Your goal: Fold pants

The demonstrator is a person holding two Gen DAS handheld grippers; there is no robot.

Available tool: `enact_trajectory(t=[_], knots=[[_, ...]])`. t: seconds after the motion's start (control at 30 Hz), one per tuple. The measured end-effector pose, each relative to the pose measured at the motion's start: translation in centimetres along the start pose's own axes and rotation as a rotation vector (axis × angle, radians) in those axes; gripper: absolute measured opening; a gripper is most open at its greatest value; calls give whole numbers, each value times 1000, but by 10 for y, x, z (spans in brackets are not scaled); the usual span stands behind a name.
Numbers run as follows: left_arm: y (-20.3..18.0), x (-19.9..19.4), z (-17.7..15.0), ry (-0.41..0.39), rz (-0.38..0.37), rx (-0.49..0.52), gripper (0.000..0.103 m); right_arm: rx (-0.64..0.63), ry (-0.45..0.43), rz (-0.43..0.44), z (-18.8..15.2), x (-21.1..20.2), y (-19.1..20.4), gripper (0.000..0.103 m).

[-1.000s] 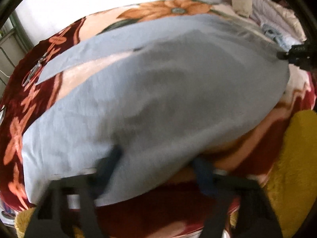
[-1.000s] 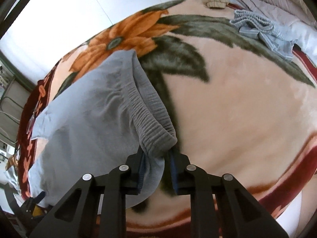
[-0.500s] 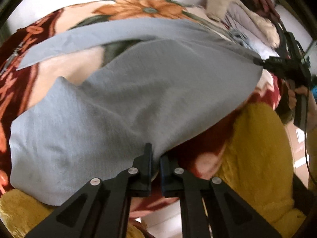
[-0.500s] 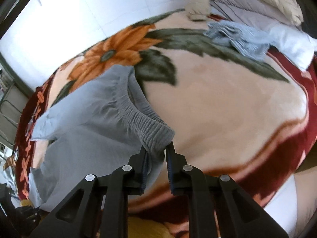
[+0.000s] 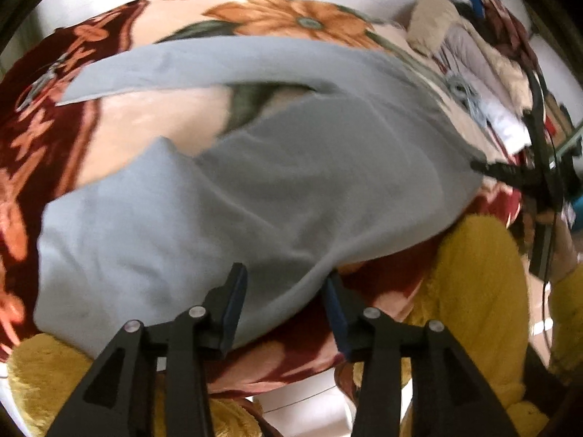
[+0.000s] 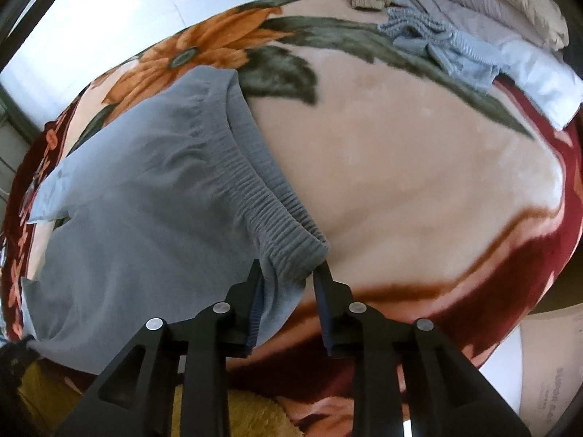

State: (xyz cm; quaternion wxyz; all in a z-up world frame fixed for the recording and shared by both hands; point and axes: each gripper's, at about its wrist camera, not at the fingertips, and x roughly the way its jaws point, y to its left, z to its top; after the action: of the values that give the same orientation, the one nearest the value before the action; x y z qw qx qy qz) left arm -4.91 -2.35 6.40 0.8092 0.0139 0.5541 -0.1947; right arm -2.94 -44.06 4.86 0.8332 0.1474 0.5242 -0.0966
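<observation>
Left wrist view first: my left jaws point(image 5: 282, 300) stand spread, having just been opening, and the near edge of the grey pants point(image 5: 255, 189) lies between them without either pad pressing on it. I read that as a release. The fabric has been dragged toward the near side of the bed so the legs lie flat on the floral blanket point(image 5: 145, 123), one leg point(image 5: 204, 62) stretched long across the far side, the other bunched closer to me.

From the right wrist camera, my right jaws point(image 6: 289, 293) have also just been opening. The corner of the ribbed waistband point(image 6: 262, 182) sits in the gap; its left side looks to touch one pad, the other pad stands clear (so I call it loosened, not pinched). Holding that corner made sense for squaring the waist end against the leg end my other hand had.

Nothing here is a container; the nearest thing to storage is the loose heap of bedding point(image 6: 492, 3) at the head of the bed, with a blue knitted garment point(image 6: 437, 43) lying beside it on the blanket, well apart from the pants.
</observation>
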Motion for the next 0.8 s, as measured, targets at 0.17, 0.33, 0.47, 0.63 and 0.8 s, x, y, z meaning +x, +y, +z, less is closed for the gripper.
enact_trajectory(t=[0.17, 0.33, 0.47, 0.63, 0.8], knots=[[26, -25, 13, -65, 80, -43, 59, -46, -49, -22, 3, -27, 12, 31], [49, -41, 29, -95, 114, -124, 61, -101, -87, -17, 6, -50, 32, 31], [70, -49, 42, -111, 150, -172, 61, -182, -102, -1, 11, -58, 63, 33], [95, -50, 64, -115, 205, -200, 63, -262, -85, 48, 16, -49, 106, 33], [118, -42, 82, -108, 220, -227, 63, -352, -62, 88, 17, -32, 154, 33]])
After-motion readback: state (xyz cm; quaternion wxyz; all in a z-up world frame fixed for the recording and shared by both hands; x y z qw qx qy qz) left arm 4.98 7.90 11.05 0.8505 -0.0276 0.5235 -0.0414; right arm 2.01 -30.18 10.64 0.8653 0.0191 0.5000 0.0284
